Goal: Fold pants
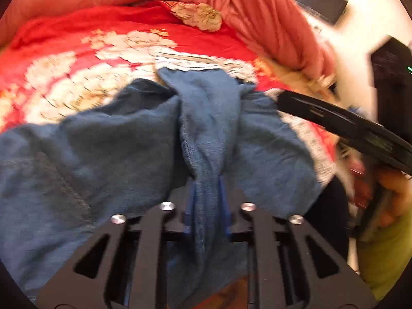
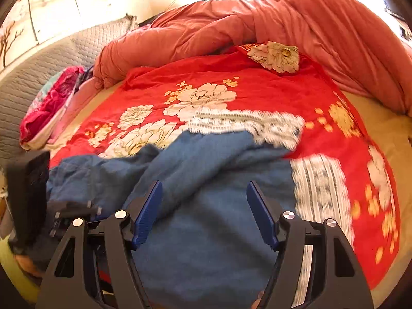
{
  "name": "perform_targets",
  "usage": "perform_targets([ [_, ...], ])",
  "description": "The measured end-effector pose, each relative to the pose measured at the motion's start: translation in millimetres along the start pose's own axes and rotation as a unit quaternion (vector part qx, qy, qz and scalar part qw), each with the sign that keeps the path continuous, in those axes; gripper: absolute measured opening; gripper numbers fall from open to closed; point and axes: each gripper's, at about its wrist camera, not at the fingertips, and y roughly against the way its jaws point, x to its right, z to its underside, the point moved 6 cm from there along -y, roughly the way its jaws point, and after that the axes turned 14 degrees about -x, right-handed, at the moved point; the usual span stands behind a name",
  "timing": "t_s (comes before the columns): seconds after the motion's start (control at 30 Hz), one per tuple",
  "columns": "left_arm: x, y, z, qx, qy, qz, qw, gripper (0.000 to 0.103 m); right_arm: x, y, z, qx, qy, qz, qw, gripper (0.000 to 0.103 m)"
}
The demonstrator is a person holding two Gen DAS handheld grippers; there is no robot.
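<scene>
A wide bed [image 2: 381, 118] fills both views, its pale mattress bare along the right edge. A puffy salmon-pink duvet [image 2: 296, 18] is heaped in thick folds along the far side. A smooth red cover [image 2: 270, 87] printed with white peonies and lace-like bands lies flat, with open room beyond the clothing. The blue pants [image 2: 206, 206], soft washed denim with stitched seams, lie rumpled across the near part of that cover. The left gripper [image 1: 207, 180] is clenched on a bunched ridge of the pants. The right gripper [image 2: 204, 206] hovers above the cloth, its ribbed blue pads [image 2: 148, 213] spread apart, grasping nothing.
</scene>
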Motion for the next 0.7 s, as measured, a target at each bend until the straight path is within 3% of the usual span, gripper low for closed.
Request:
perform_targets([
  [0.2, 13.6, 0.5, 7.2, 0.006, -0.028, 0.032, 0.9991, 0.008, -24.8, -51.9, -57.0, -0.035, 0.051, 0.017, 0.998, 0.066],
  [0.4, 20.4, 0.7, 8.9, 0.011, -0.047, 0.013, 0.9987, 0.008, -37.5, -118.4, -108.6, -0.087, 0.067, 0.07, 0.991, 0.066],
  [0.53, 19.8, -0.7, 6.0, 0.011, -0.043, 0.008, 0.999, 0.008, -39.7, -148.5, -121.6, -0.118, 0.063, 0.101, 0.986, 0.066],
  [0.6, 20.4, -0.6, 6.2, 0.011, -0.043, 0.005, 0.999, 0.008, -34.5, -163.4, -123.6, -0.132, 0.058, 0.114, 0.983, 0.059],
  [0.63, 19.9, 0.3, 6.6, 0.012, -0.044, 0.001, 0.999, 0.008, -32.1, -167.1, -124.7, -0.132, 0.058, 0.119, 0.982, 0.042],
  [0.7, 19.7, 1.1, 5.4, 0.015, -0.046, -0.006, 0.9988, 0.008, -26.2, -167.9, -127.4, -0.127, 0.063, 0.125, 0.982, 0.028],
])
